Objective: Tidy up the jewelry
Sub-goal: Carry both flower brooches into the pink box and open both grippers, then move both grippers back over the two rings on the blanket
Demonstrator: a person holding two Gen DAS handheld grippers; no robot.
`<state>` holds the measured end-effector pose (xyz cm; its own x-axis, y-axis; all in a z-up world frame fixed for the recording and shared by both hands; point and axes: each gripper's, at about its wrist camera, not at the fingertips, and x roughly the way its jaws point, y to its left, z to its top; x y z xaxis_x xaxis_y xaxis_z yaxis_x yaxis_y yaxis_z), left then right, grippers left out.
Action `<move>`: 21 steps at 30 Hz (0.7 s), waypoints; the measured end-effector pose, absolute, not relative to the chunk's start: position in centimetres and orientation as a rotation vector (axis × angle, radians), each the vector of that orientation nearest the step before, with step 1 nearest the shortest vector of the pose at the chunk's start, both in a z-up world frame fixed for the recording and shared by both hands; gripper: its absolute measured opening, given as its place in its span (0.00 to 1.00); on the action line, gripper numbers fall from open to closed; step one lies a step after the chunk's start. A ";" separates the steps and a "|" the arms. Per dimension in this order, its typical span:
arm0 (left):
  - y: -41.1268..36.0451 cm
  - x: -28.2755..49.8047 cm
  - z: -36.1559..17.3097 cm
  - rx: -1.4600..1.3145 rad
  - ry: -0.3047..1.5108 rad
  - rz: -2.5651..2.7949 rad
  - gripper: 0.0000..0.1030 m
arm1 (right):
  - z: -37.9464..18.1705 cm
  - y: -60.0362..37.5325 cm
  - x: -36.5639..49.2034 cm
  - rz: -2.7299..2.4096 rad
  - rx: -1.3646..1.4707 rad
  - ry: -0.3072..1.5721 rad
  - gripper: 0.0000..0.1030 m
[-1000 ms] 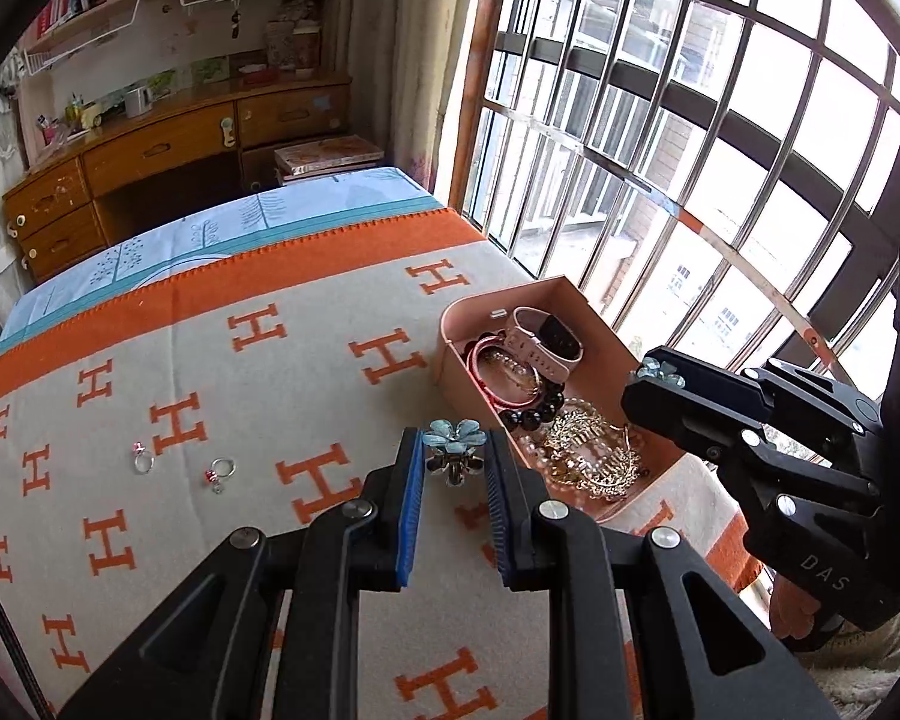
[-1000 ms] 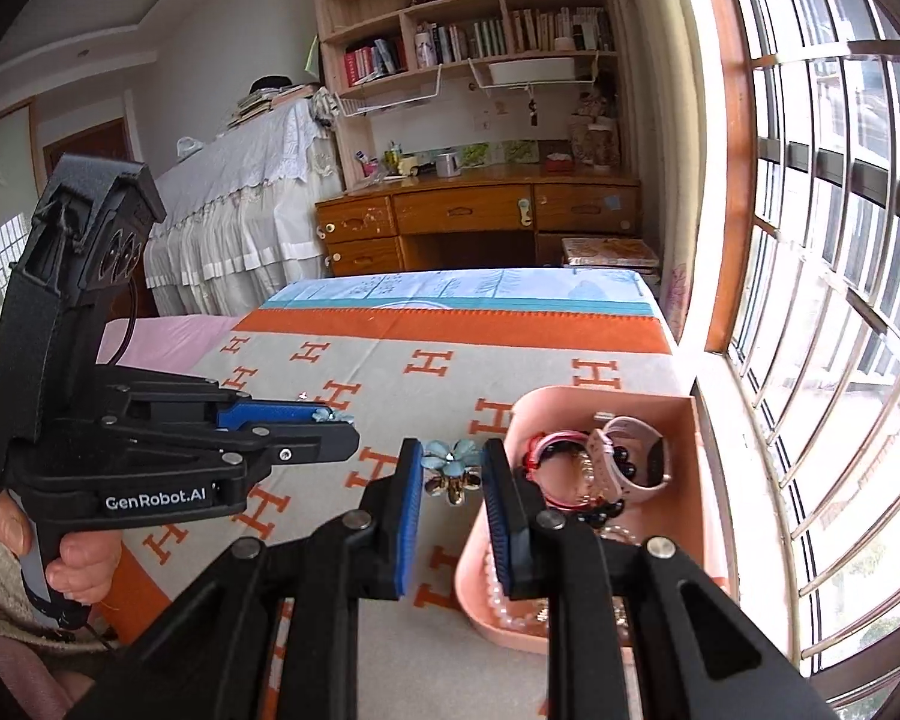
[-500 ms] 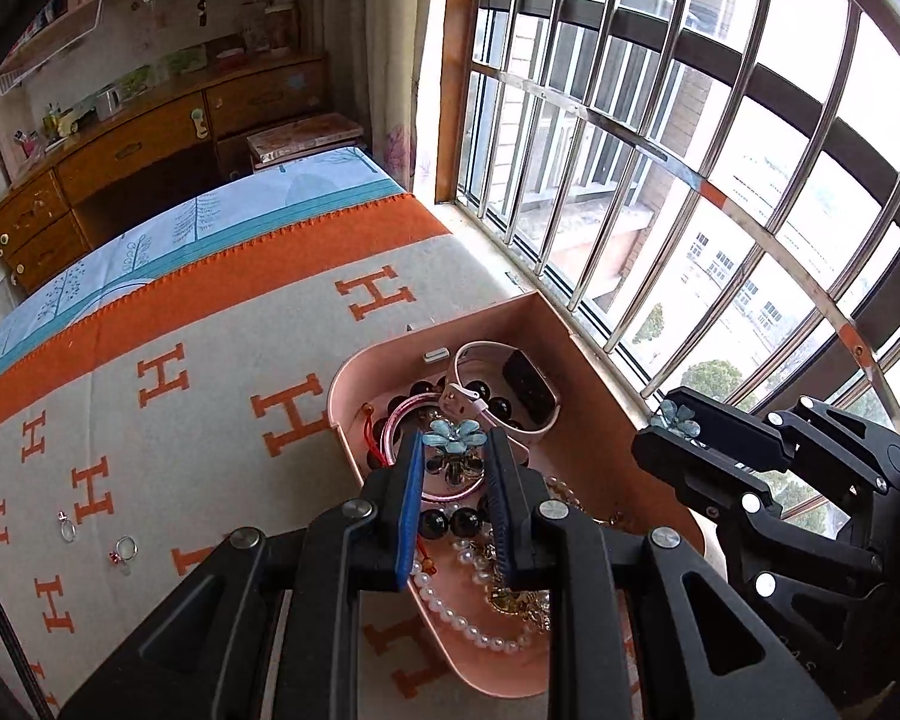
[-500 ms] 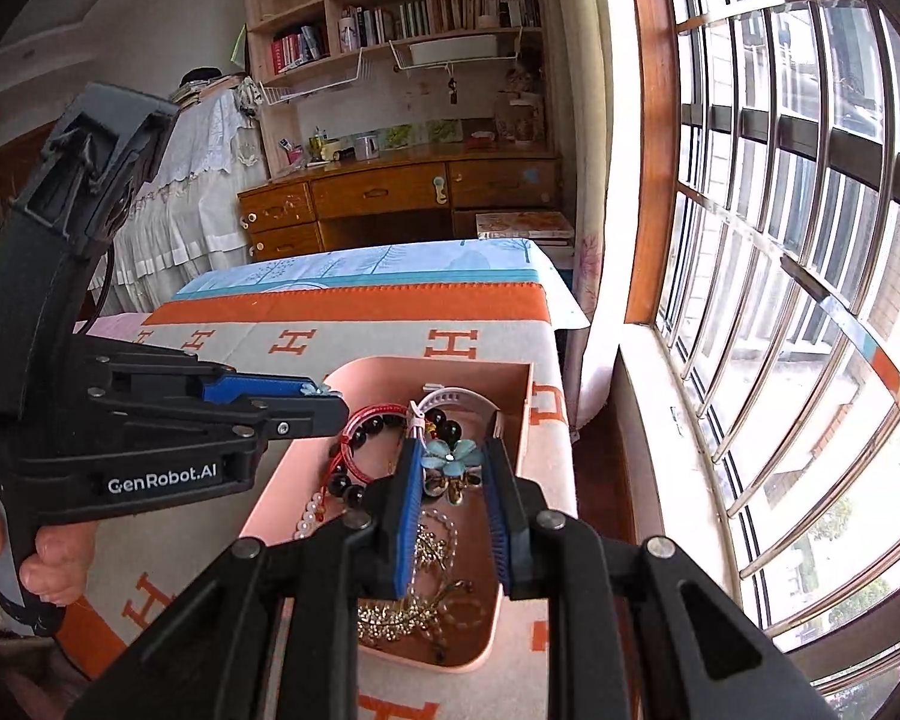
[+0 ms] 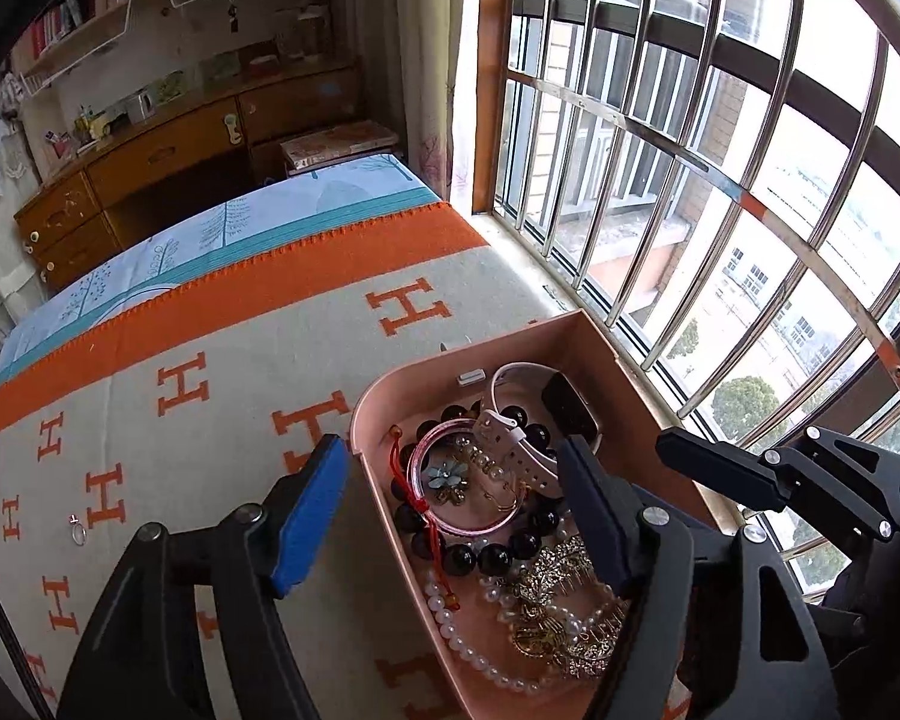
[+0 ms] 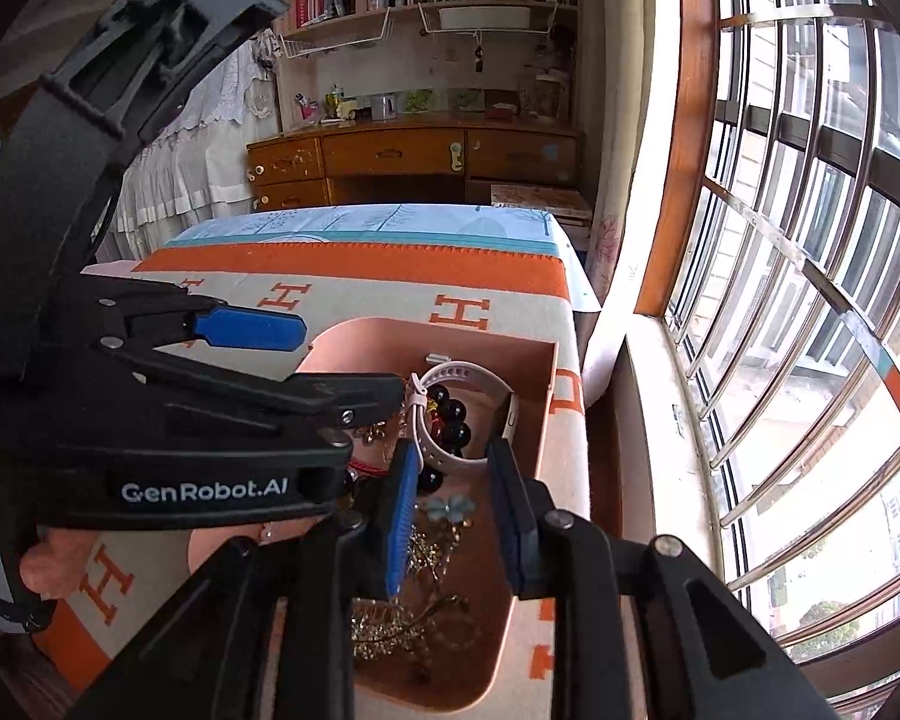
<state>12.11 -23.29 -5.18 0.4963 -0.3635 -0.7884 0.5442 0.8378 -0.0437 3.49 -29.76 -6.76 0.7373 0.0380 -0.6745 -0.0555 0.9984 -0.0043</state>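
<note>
A pink tray (image 5: 576, 333) on the blanket holds jewelry: a dark bead bracelet, a pink bangle, a white watch (image 5: 513, 444), pearls and a gold hair comb (image 5: 561, 612). A pale blue flower earring (image 5: 446, 476) lies inside the bangle. My left gripper (image 5: 450, 516) is open over the tray, empty. In the right wrist view my right gripper (image 6: 453, 516) is open just above a second blue flower earring (image 6: 450, 507), which lies in the tray (image 6: 549, 396). The left gripper (image 6: 258, 330) shows at the left there.
A small ring (image 5: 78, 533) lies on the orange and beige H-pattern blanket (image 5: 210, 372) at the left. A barred window (image 5: 720, 180) runs close along the tray's right side. A wooden desk (image 5: 168, 150) stands beyond the bed.
Both grippers opened over the tray and let go of their blue flower earrings, which now lie among the jewelry. Both grippers also moved closer over the tray.
</note>
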 end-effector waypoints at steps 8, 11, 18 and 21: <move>-20.1 10.9 -3.7 0.139 0.861 -0.521 0.85 | -5.8 -29.4 3.0 0.066 -0.007 0.733 0.25; -18.6 10.6 -3.7 0.108 0.875 -0.502 0.85 | -5.5 -29.1 2.8 0.071 -0.002 0.734 0.25; -15.6 10.2 -4.2 0.080 0.899 -0.443 0.85 | -4.4 -28.1 2.7 0.092 0.038 0.727 0.25; -14.4 10.0 -4.0 0.079 0.888 -0.417 0.85 | -3.9 -27.1 2.9 0.108 0.042 0.726 0.25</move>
